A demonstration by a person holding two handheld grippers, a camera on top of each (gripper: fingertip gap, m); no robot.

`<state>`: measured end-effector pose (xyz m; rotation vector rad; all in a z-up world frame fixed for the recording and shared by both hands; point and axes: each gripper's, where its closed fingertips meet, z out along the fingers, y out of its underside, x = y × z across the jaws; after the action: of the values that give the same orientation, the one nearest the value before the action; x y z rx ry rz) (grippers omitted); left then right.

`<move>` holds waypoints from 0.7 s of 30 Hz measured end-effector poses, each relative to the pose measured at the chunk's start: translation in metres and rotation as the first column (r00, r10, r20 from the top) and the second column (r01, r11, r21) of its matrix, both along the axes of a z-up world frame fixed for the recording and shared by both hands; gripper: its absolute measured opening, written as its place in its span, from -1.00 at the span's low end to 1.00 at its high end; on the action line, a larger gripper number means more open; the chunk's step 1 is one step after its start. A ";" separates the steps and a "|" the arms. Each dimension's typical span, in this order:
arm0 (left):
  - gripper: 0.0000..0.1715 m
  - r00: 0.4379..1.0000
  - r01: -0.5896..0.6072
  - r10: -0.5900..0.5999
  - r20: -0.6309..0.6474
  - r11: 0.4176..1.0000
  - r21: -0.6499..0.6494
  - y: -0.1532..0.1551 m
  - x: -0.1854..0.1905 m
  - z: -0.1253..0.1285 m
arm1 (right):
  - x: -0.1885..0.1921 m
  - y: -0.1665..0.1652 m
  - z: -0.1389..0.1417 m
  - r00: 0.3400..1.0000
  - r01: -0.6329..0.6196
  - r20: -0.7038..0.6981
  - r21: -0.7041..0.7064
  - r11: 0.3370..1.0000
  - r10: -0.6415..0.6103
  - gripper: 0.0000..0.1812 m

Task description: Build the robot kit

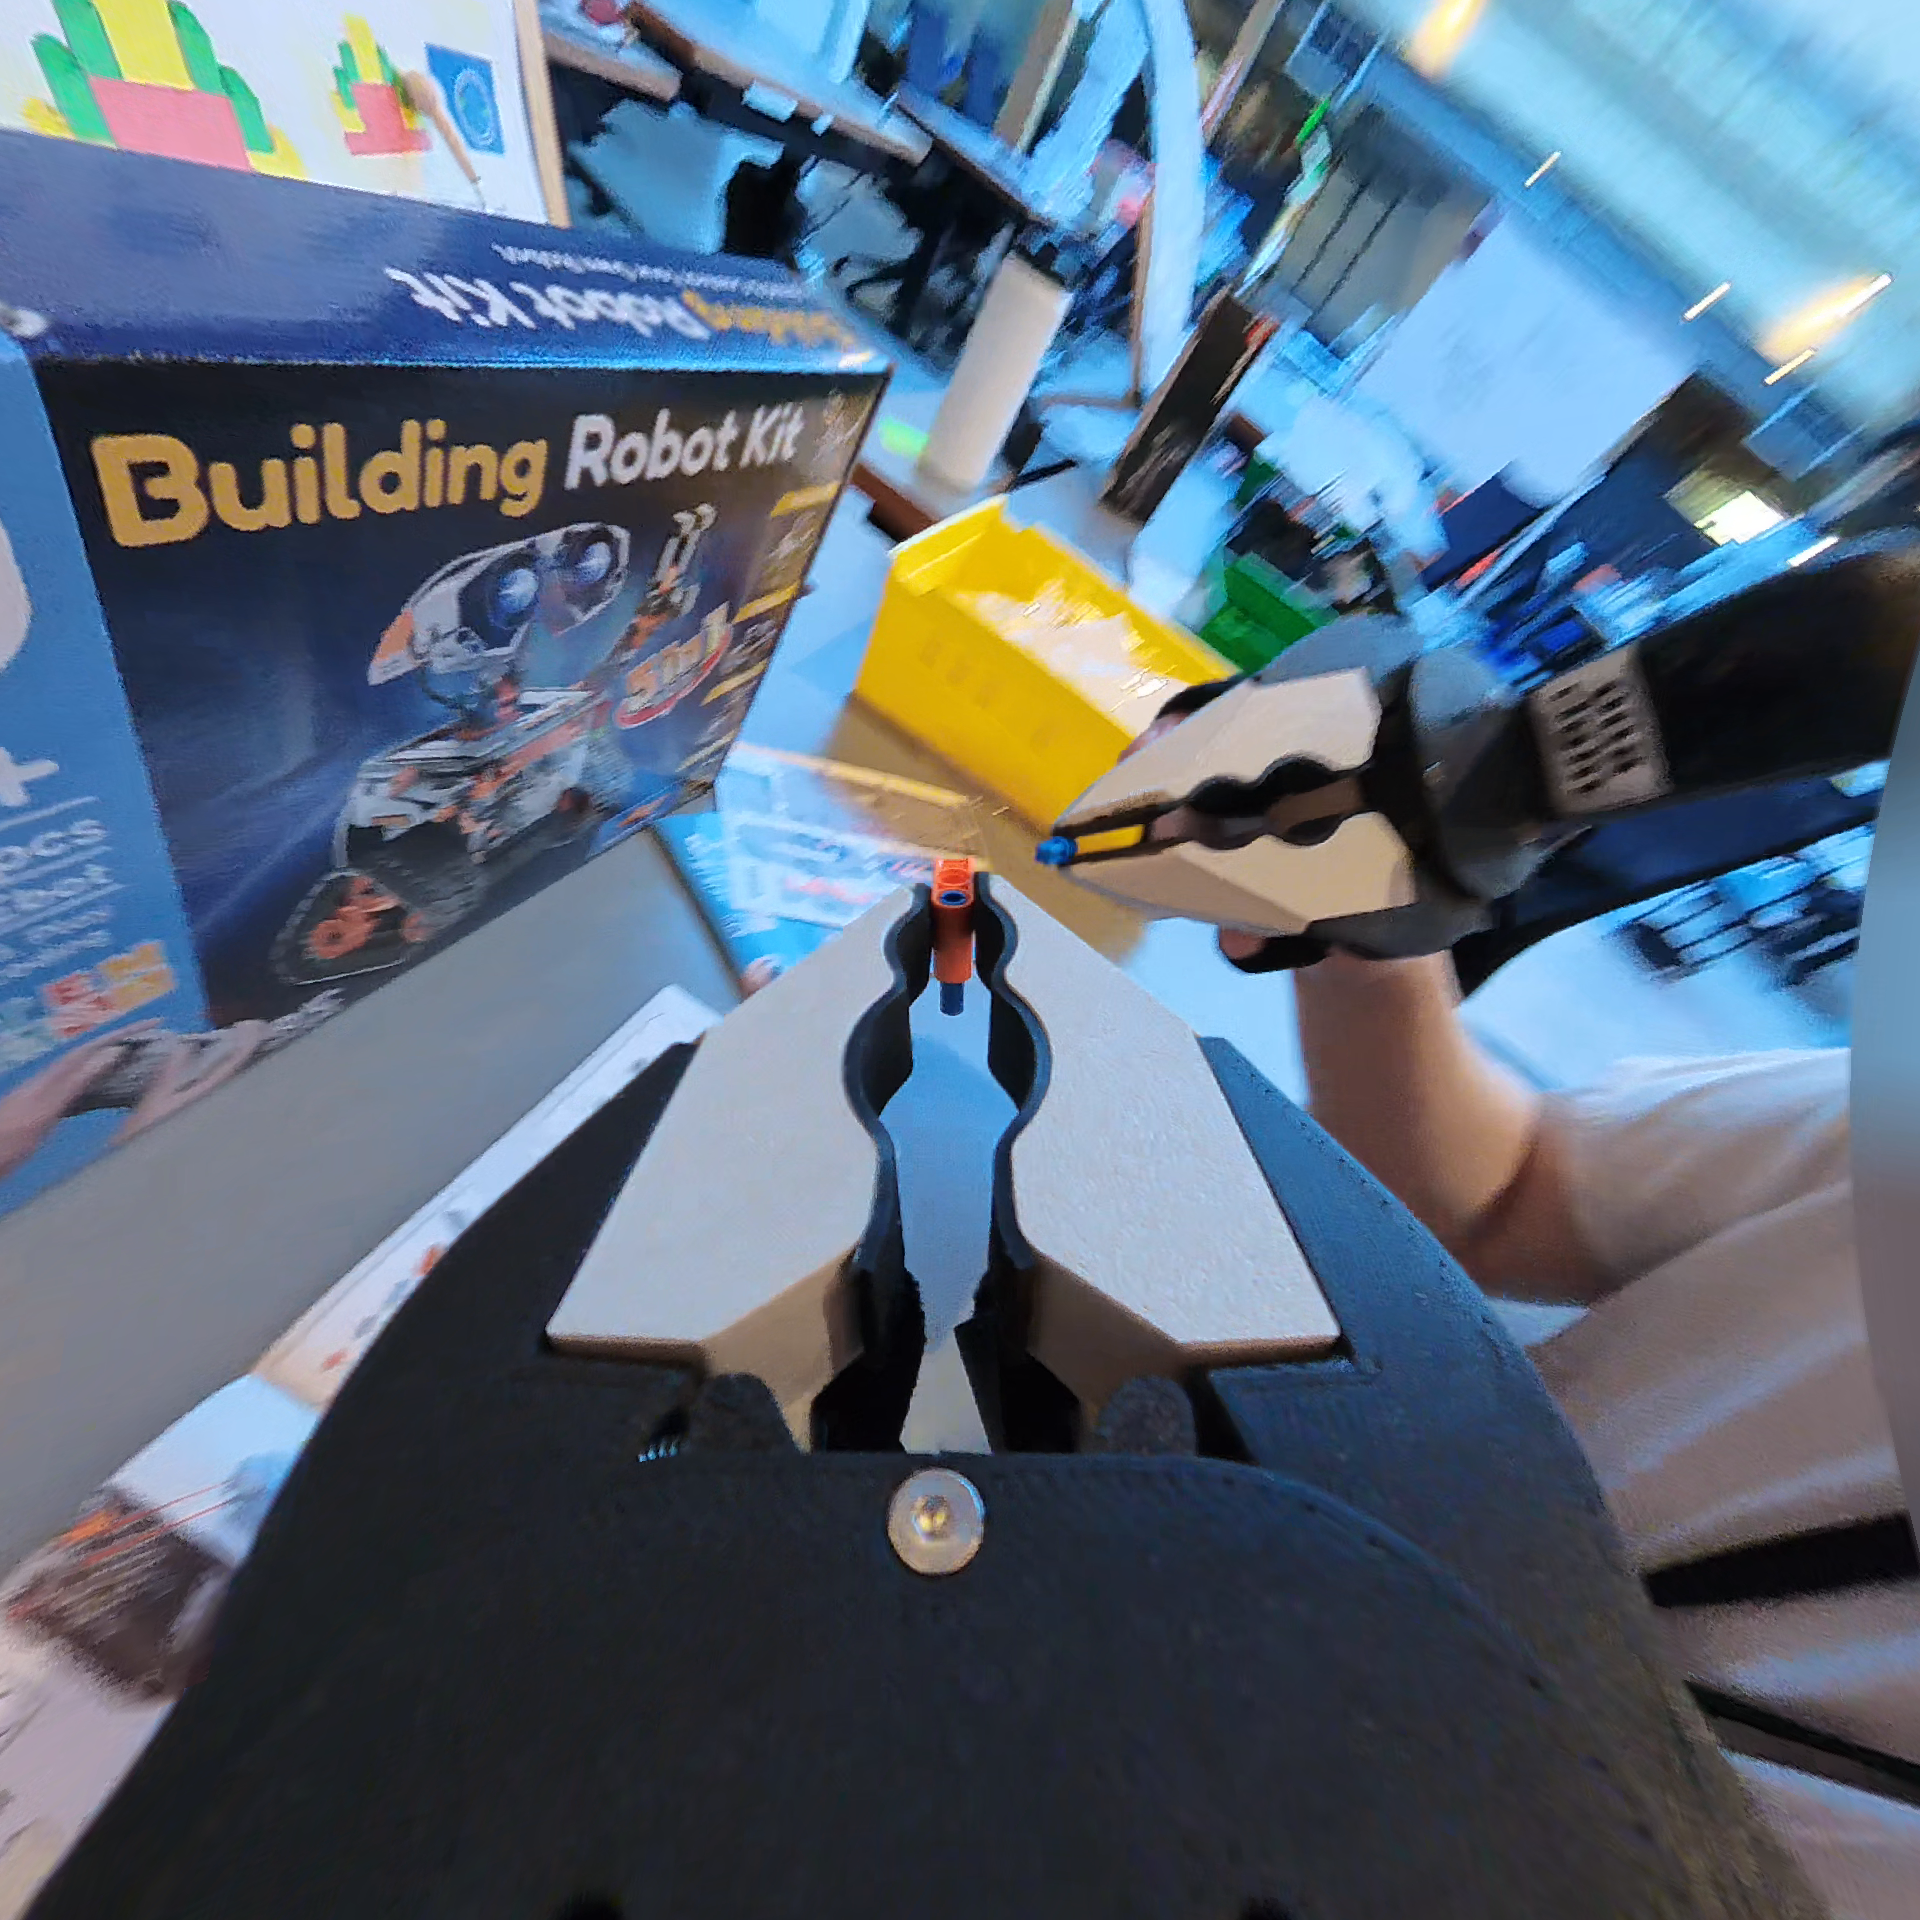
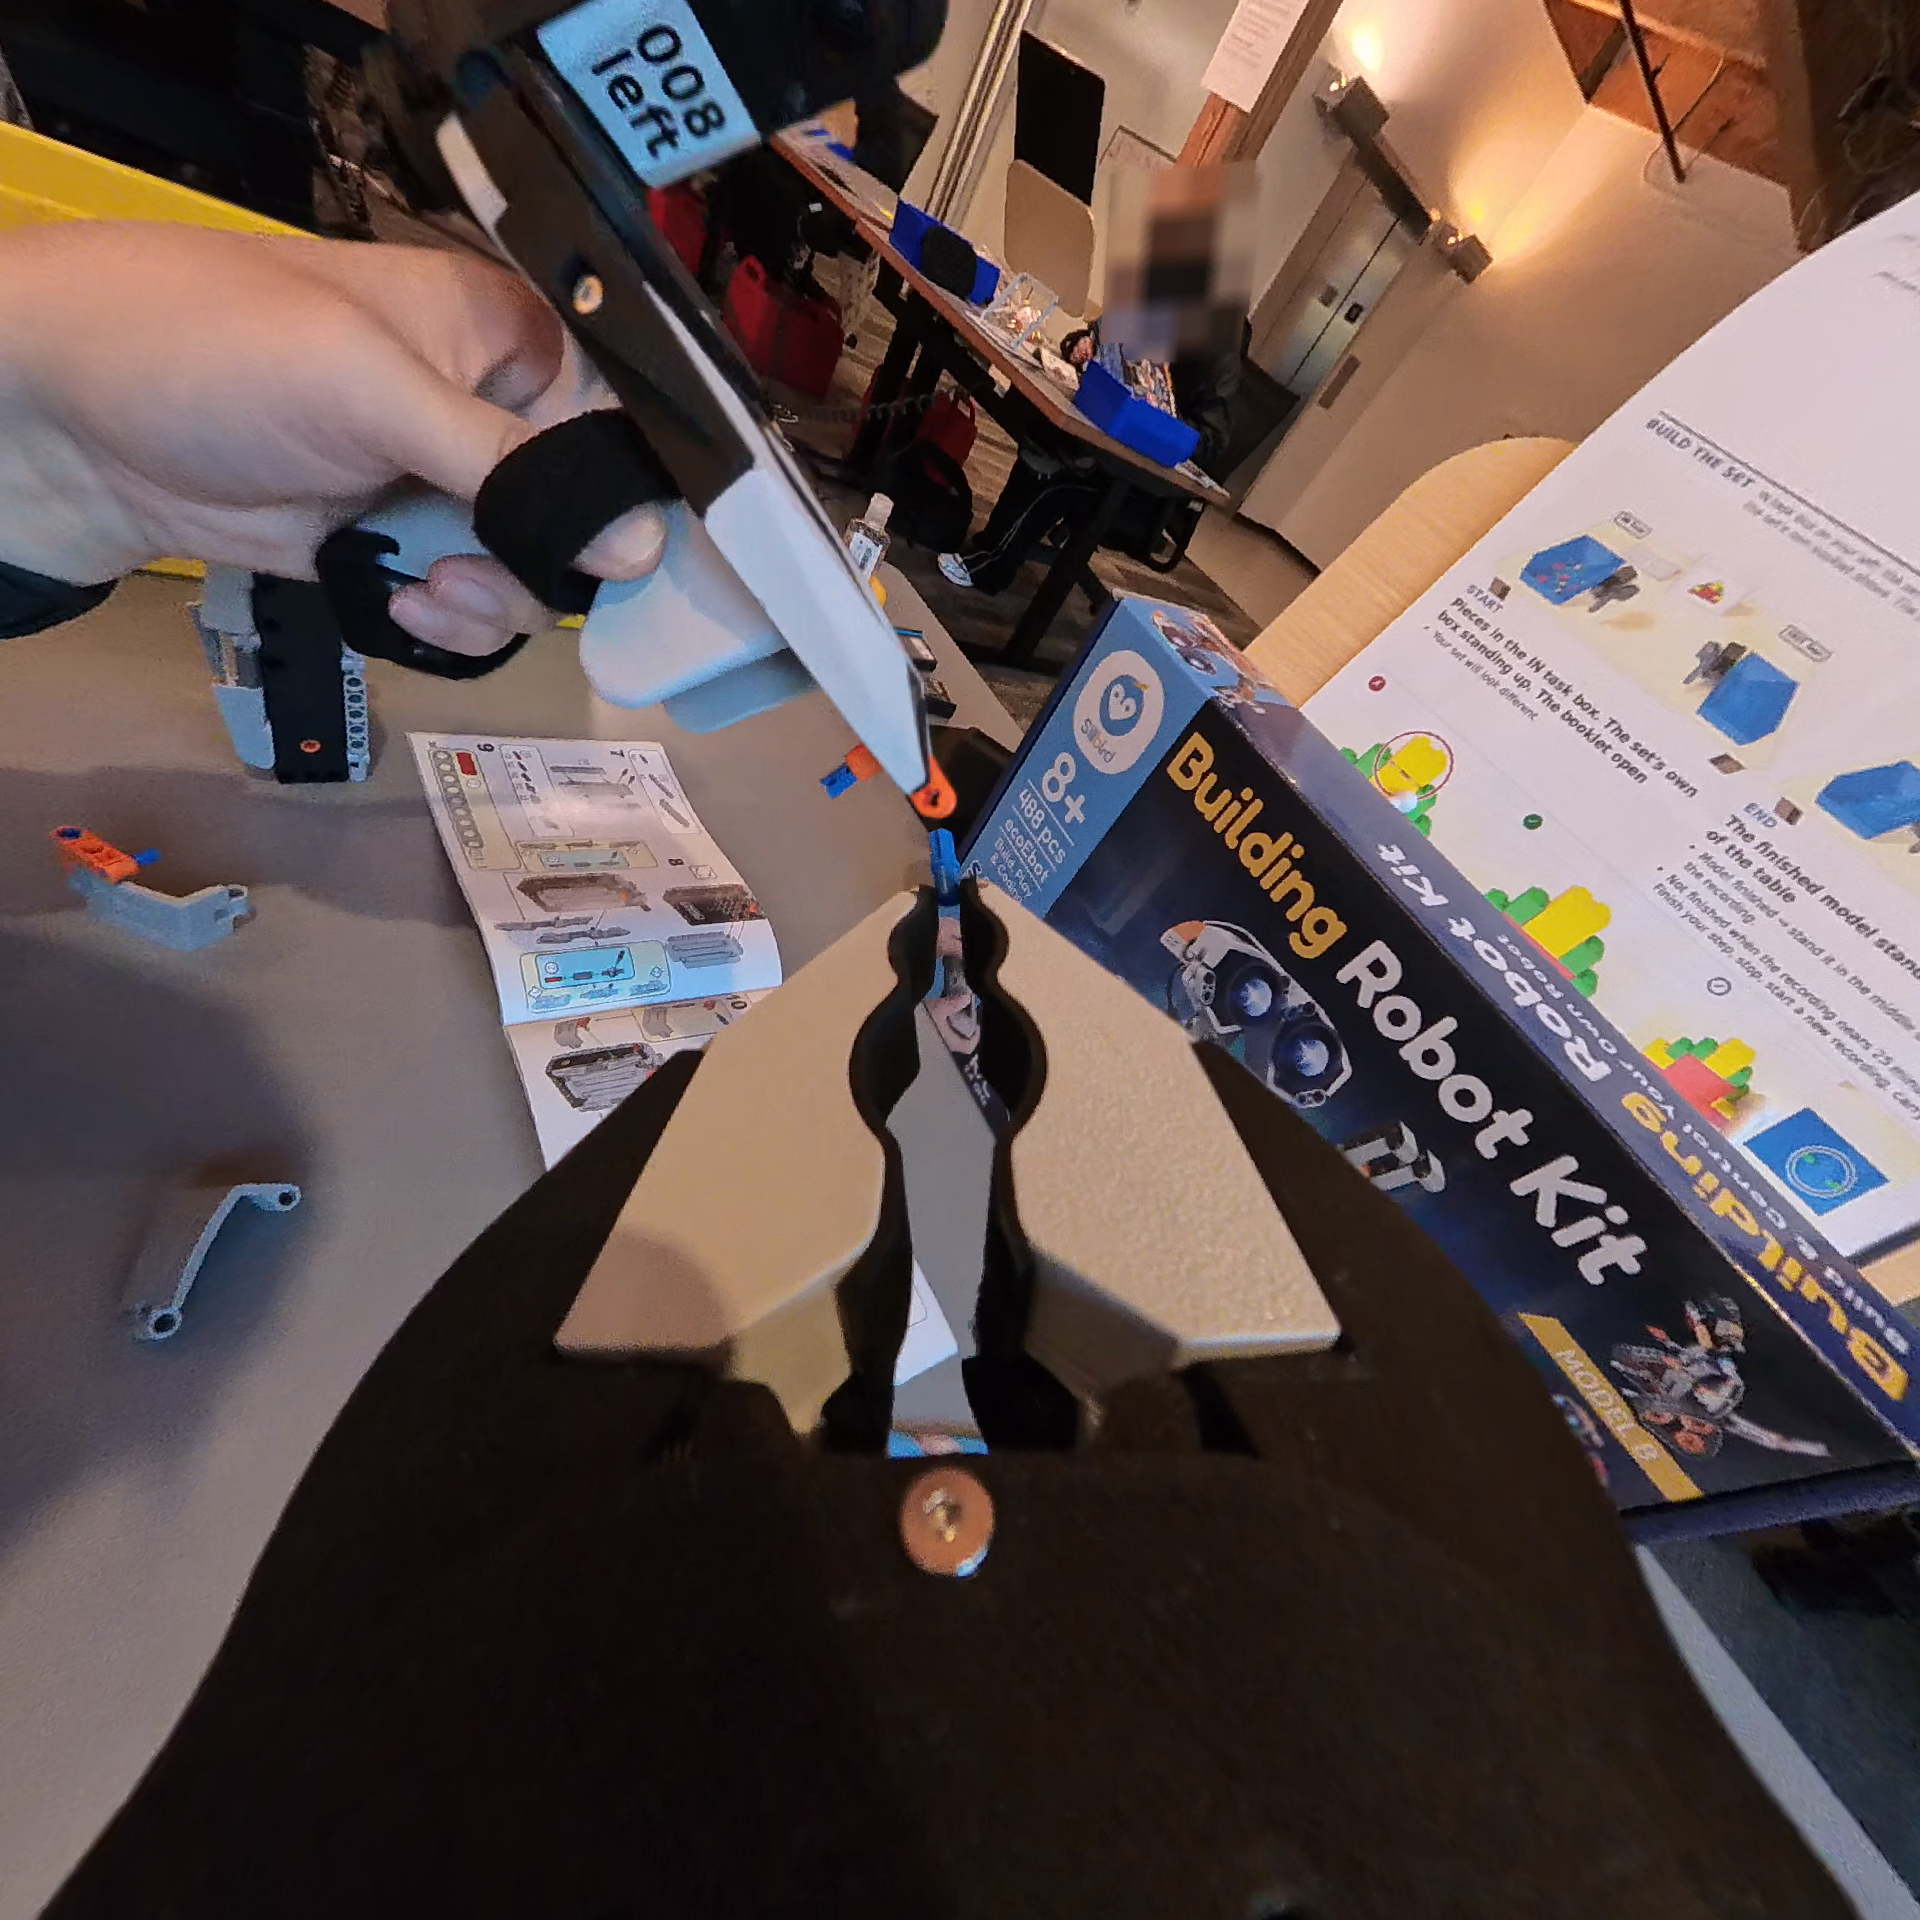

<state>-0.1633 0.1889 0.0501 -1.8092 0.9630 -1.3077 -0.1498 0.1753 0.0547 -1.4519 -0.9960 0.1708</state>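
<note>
Left gripper (image 1: 951, 914) pinches orange connector (image 1: 952, 920); right gripper (image 2: 951, 914) pinches blue pin (image 2: 943, 862).

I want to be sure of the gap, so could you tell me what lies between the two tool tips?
Nothing: in the left wrist view, bare air separates the orange piece in the left tool from the blue pin in the right tool.

Shared workshop or maker lab, long wooden worktable on black legs (image 2: 1049, 405) bearing blue plastic bins (image 2: 1132, 410), behind the dark-blue cardboard kit box (image 2: 1351, 1039), yellow plastic bin (image 1: 1018, 644) beside it, printed instruction poster (image 2: 1704, 727) behind.
</note>
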 end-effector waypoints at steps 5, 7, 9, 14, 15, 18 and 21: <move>-0.94 0.996 -0.015 0.024 -0.083 0.994 0.111 -0.004 0.005 -0.003 | -0.001 0.003 -0.004 0.998 0.010 -0.061 -0.082 0.997 -0.015 -0.97; -0.94 0.997 -0.019 0.029 -0.075 0.992 0.121 -0.004 0.007 -0.001 | -0.001 0.003 -0.003 0.997 0.009 -0.079 -0.103 0.995 -0.018 -0.96; -0.94 0.997 -0.032 0.042 -0.069 0.989 0.146 -0.002 0.006 0.002 | -0.001 0.003 -0.002 0.995 0.018 -0.091 -0.121 0.992 -0.029 -0.96; -0.94 0.996 -0.037 0.055 -0.075 0.972 0.233 -0.003 0.007 0.007 | -0.002 0.002 -0.002 0.994 0.036 -0.094 -0.145 0.989 -0.050 -0.96; -0.94 0.996 -0.034 0.054 -0.075 0.968 0.249 -0.004 0.007 0.008 | -0.003 0.001 -0.001 0.994 0.037 -0.097 -0.142 0.989 -0.051 -0.96; -0.94 0.994 -0.038 0.065 -0.083 0.956 0.290 -0.004 0.008 0.009 | -0.003 0.001 0.003 0.992 0.055 -0.105 -0.138 0.989 -0.070 -0.96; -0.94 0.992 -0.047 0.084 -0.097 0.943 0.330 -0.004 0.009 0.010 | -0.002 0.001 0.003 0.992 0.079 -0.082 -0.135 0.988 -0.091 -0.96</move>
<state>-0.1545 0.1846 0.0605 -1.6514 1.0978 -0.9496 -0.1515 0.1767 0.0577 -1.5905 -0.8626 0.2404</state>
